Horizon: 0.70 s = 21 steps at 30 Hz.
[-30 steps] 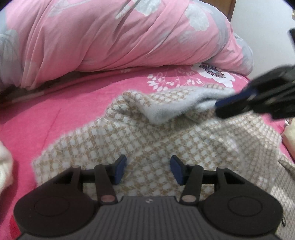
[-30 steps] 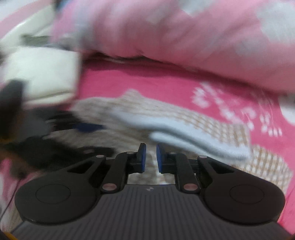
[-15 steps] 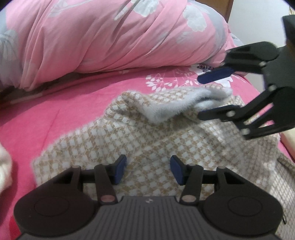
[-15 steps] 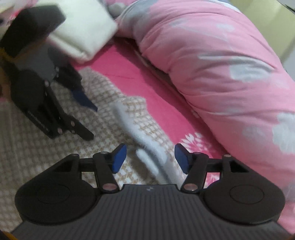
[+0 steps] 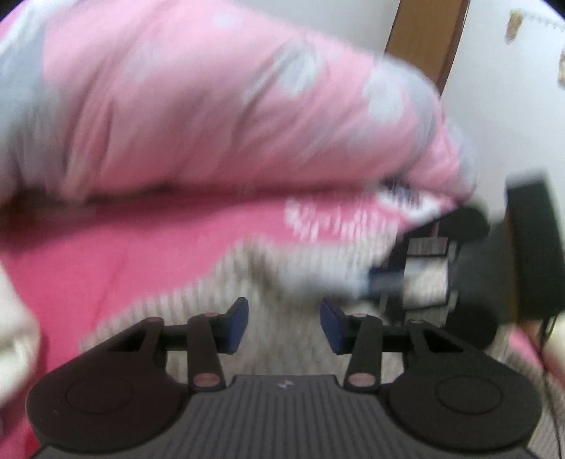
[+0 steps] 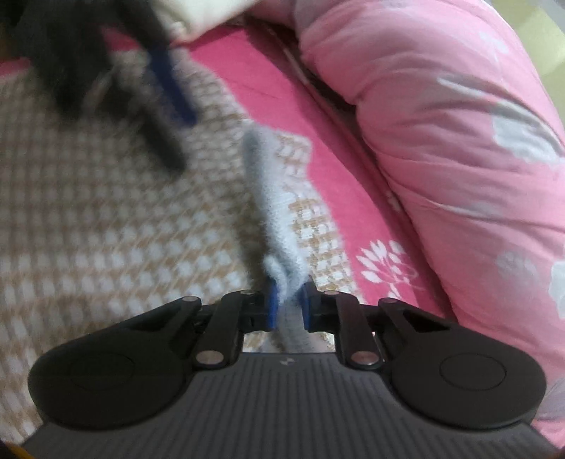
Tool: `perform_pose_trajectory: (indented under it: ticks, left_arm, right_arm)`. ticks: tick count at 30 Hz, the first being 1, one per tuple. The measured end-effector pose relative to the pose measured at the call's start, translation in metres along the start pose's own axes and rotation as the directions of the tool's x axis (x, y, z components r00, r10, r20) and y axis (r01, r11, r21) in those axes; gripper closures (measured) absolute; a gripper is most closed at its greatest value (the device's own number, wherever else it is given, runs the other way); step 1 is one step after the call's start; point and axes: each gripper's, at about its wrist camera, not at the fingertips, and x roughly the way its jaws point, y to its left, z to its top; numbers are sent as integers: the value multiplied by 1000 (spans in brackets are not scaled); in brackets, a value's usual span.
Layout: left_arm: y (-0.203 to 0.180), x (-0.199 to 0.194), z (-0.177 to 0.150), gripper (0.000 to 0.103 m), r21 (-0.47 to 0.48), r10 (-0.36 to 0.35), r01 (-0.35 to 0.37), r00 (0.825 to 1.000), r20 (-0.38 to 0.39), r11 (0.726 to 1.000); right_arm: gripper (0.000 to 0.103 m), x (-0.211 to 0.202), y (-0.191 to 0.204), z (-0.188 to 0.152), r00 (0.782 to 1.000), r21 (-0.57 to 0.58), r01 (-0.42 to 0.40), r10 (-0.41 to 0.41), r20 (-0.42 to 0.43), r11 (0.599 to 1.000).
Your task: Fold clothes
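Note:
A beige-and-white checked fleece garment [image 5: 289, 261] [image 6: 88, 212] lies spread on the pink bed sheet [image 5: 106, 247]. Its pale grey inner edge [image 6: 272, 197] is turned up in a ridge. My right gripper [image 6: 287, 307] is closing, and its blue pads pinch the near end of that ridge. In the left wrist view it shows blurred at the right [image 5: 385, 282]. My left gripper [image 5: 284, 328] hovers over the garment with its jaws closing; only cloth lies below the gap and nothing is pinched. In the right wrist view it is a blur at the upper left [image 6: 169, 116].
A rolled pink floral duvet [image 5: 212, 106] [image 6: 441, 123] runs along the far side of the bed. A white folded cloth [image 5: 14, 335] [image 6: 212, 14] lies beside the garment. A wooden door frame [image 5: 423, 35] and a white wall stand behind.
The right gripper, open around the grey edge half a second ago, has dropped and shut on it. The left gripper has lifted, its jaws have narrowed, and its view has blurred.

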Motion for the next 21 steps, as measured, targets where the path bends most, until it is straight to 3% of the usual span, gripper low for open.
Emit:
perform_pose_trajectory:
  ticks: [3,6,7,9,12,14,15,17,21]
  left_arm:
    - [-5,14,21,70,-23,-61,63,997,51,998]
    - [-19,41,19,76,37,-104,105,994,-18,994]
    - [-21,52,13,84,51,-83,86,994,-66,995]
    - [-22,66,2,88,71,-44,53,992,-121,996]
    - [-20,65,-3,88,65,-45,53,993,-113,996]
    - [-20,63,-7,88,69,-45,53,993,-112,996]
    - [-21,63,-8,88,78,-43,52,993,-111,996]
    - [-24,63,-11,88,98,-37,48,994,-107,994]
    - [-26,61,-12,89,137,-25,40,994,-110,990]
  right_arm:
    - [91,1,4,-2,1000,-25,4,-4,4,1000]
    - [89,4,4,-2,1000,-31,6,-6,5,1000]
    - [88,3,4,-2,1000,-24,8,-8,7,1000]
    - [88,1,4,-3,1000,-13,12,-12,7,1000]
    - [83,-9,3,-7,1000,1,18,-18,-1,1000]
    - [78,-24,-7,-10,1000,88,3,-4,5,996]
    - [78,-34,-20,-13,999,202,-36,32,28,979]
    - [78,-50,-46,-20,993,420,-114,86,86,900]
    - [80,-40,-80,-39,988,646,-157,118,104,747]
